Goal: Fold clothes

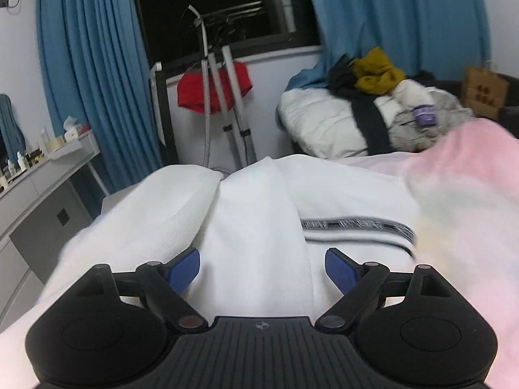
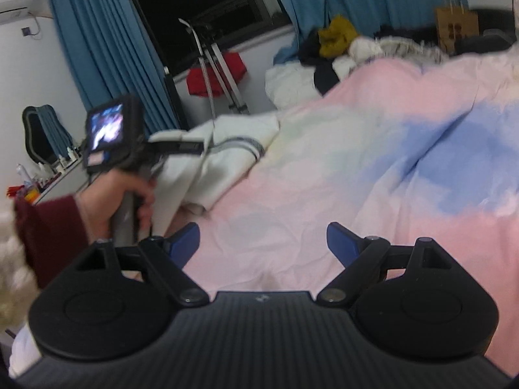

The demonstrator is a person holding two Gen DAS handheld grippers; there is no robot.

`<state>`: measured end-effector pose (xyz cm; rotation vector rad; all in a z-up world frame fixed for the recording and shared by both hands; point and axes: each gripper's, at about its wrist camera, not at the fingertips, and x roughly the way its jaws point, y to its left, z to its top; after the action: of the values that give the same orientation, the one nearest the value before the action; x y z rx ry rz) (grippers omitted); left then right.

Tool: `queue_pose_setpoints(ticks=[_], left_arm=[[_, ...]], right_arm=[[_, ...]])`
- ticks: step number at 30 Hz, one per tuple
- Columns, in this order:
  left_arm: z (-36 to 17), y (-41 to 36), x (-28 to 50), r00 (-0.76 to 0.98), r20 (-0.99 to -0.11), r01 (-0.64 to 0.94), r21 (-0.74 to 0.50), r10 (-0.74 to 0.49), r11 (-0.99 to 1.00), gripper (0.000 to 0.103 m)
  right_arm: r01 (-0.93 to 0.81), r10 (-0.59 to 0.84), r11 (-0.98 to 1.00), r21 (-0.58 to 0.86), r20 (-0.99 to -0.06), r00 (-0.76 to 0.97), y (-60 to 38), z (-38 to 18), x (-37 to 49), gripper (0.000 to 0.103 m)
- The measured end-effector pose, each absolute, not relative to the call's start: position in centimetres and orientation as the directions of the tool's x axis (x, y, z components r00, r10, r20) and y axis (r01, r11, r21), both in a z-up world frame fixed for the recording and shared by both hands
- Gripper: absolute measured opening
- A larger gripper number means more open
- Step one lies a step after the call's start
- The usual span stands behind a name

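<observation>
On the near-left part of a bed, a white garment lies rumpled over a pastel duvet of pink, blue and pale yellow. From the left wrist view the left gripper hovers low over the cloth with its blue fingertips spread wide and nothing between them; a fold of white fabric runs up the middle, and a dark striped band with blurred lettering crosses the garment to the right. That lettering cannot be read.

Only the right wrist view shows the person's hand in a dark red sleeve, gripping the handle of the left tool, whose small screen glows at the back. It also shows how much of the duvet is bare: the right gripper hangs over the pink part, well apart from the garment, fingers wide and empty.

Both views share the background: blue curtains, a dark window, a stand with a red cloth, and a heap of clothes topped by something mustard yellow. The left view alone shows a grey dresser clearly.
</observation>
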<state>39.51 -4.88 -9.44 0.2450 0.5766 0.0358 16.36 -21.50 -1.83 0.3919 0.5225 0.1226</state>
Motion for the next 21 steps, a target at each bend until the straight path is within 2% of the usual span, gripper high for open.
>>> queue_pose_setpoints(ticks=[4,5,6,7,9,10,14,21], left_arm=[[-10.8,-5.3,44.9,0.809,-0.576,0.043,0.253,0.115,0.966,0.074],[-11.1,-5.2,45.8,0.810,-0.576,0.043,0.250,0.113,0.967,0.065],[-11.3,-5.1,46.7,0.810,-0.576,0.043,0.248,0.111,0.968,0.048],[-11.1,-5.0,47.1,0.812,-0.573,0.045,0.249,0.110,0.967,0.024],[-9.9,-5.0,46.0,0.821,-0.560,0.055,0.264,0.107,0.963,0.007],[-9.2,-5.0,45.5,0.826,-0.554,0.059,0.271,0.105,0.961,0.004],[-6.4,-4.9,43.1,0.844,-0.528,0.081,0.300,0.095,0.951,0.003],[2.1,-2.7,31.6,0.880,-0.474,0.184,0.298,-0.022,0.937,0.003]], right_arm=[[-0.011,0.235,0.910,0.416,-0.492,0.838,-21.6,-3.7,18.3,0.087],[-0.010,0.241,0.907,0.421,-0.499,0.833,-21.7,-4.1,18.8,0.087],[-0.006,0.241,0.905,0.425,-0.502,0.830,-21.7,-4.3,18.9,0.087],[-0.002,0.242,0.904,0.429,-0.505,0.828,-21.8,-4.5,19.1,0.087],[0.006,0.242,0.899,0.437,-0.508,0.827,-21.9,-4.8,19.3,0.087],[0.010,0.241,0.897,0.442,-0.507,0.828,-22.0,-4.8,19.3,0.087],[0.025,0.206,0.911,0.411,-0.507,0.837,-22.0,-4.8,19.1,0.087],[0.028,0.177,0.911,0.410,-0.454,0.873,-22.3,-2.8,17.0,0.086]])
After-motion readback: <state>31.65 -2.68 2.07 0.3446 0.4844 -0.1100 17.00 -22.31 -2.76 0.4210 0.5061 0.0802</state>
